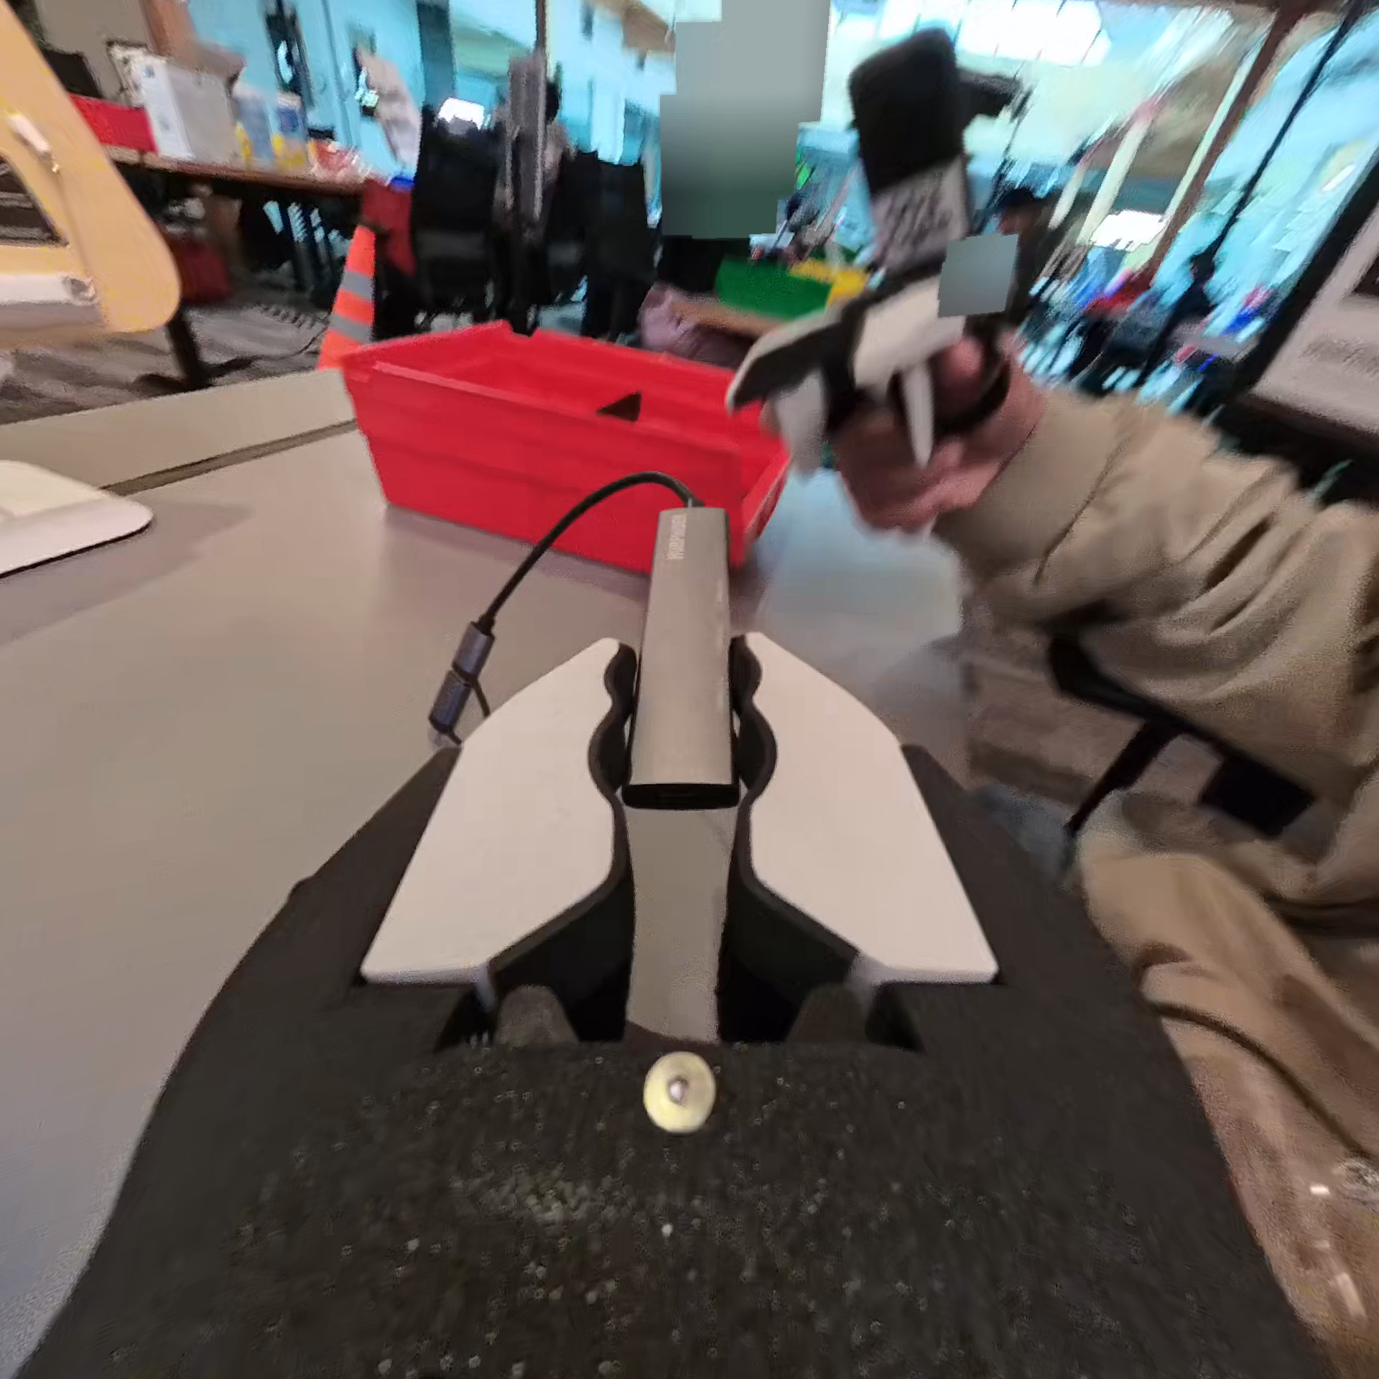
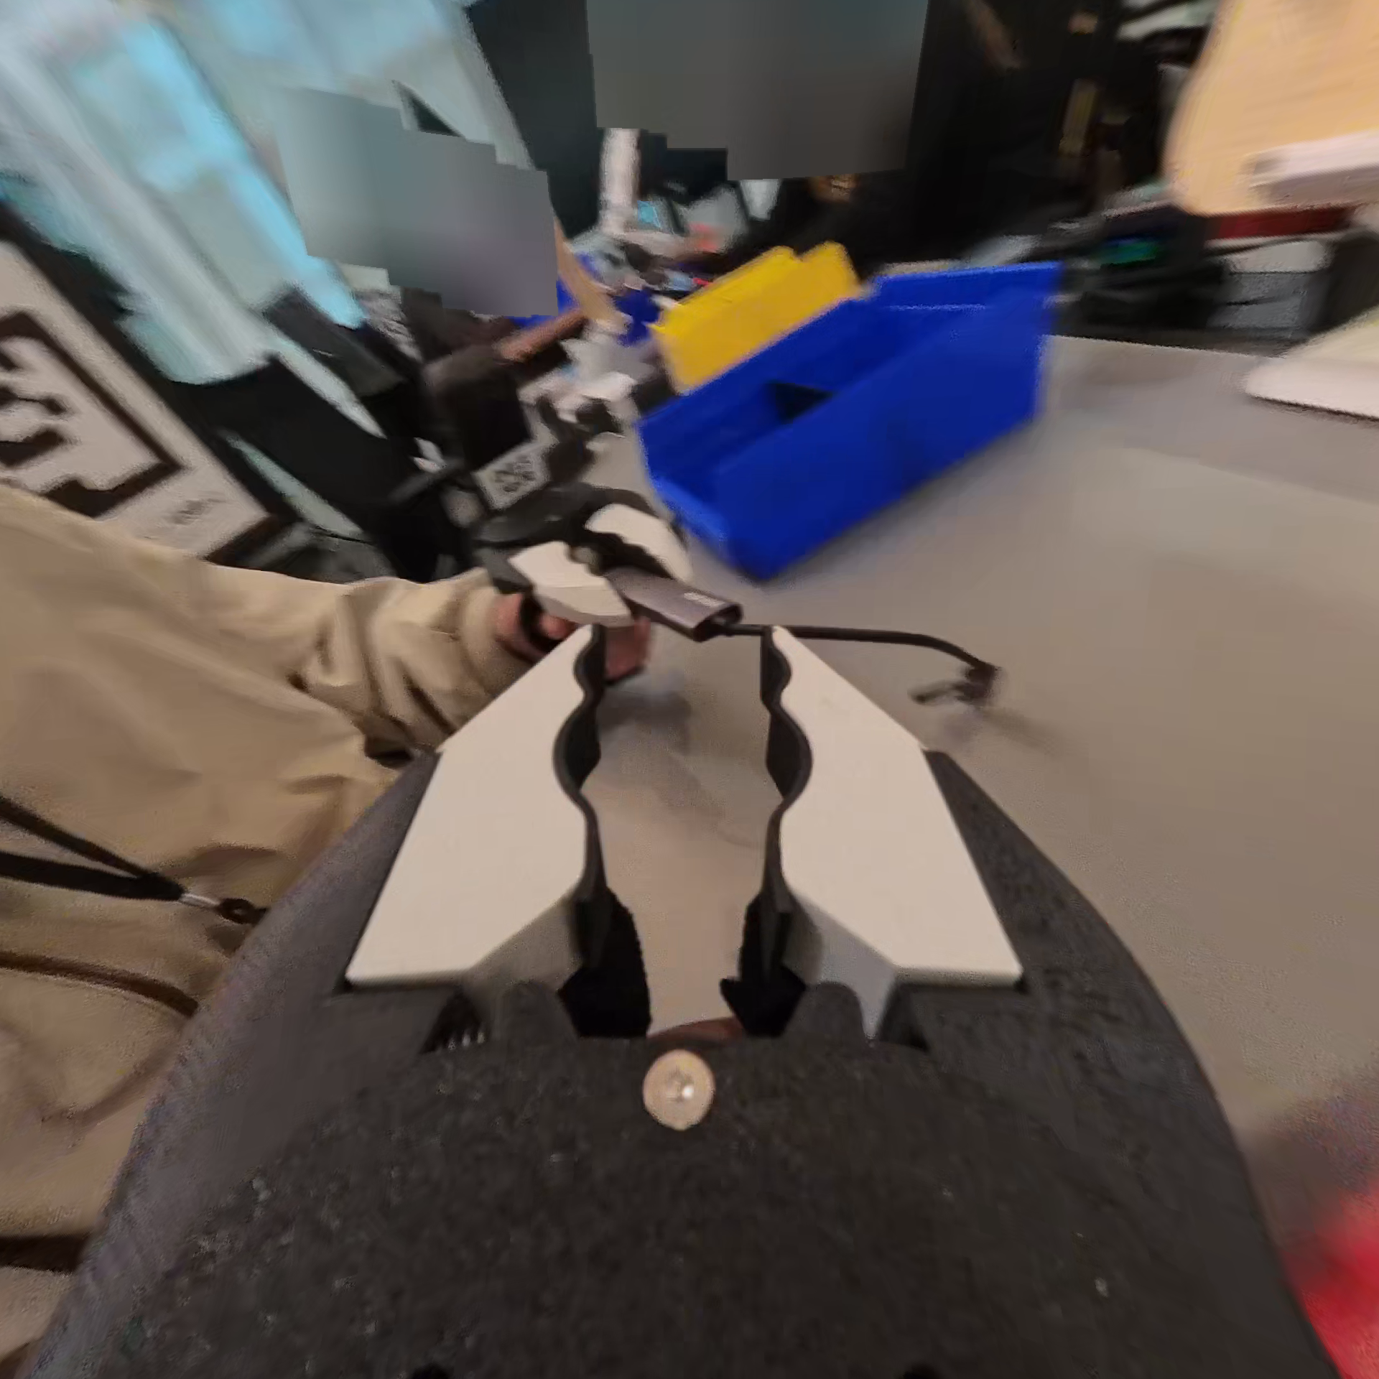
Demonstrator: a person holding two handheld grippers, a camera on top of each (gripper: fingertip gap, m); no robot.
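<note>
My left gripper (image 1: 683, 649) is shut on a slim grey hub (image 1: 683, 657) and holds it above the grey table (image 1: 224, 671). Its black cable (image 1: 567, 530) loops left and ends in a grey plug (image 1: 463, 683) that hangs near the table top. My right gripper (image 2: 679, 642) is open and empty, with its fingertips just short of the hub's cable end (image 2: 683, 608). In the right wrist view the left gripper (image 2: 589, 578) shows farther off, shut on the hub, and the cable (image 2: 880, 638) trails right. In the left wrist view the right gripper (image 1: 851, 388) shows blurred in a hand.
A red bin (image 1: 552, 440) stands on the table behind the hub. A blue bin (image 2: 851, 418) with a yellow bin (image 2: 754, 313) behind it stands farther along the table. A white object (image 1: 52, 507) lies at the table's left. A beige sleeve (image 1: 1164, 567) is at right. The tips of one gripper are about 11 centimeters away from the tips of the other.
</note>
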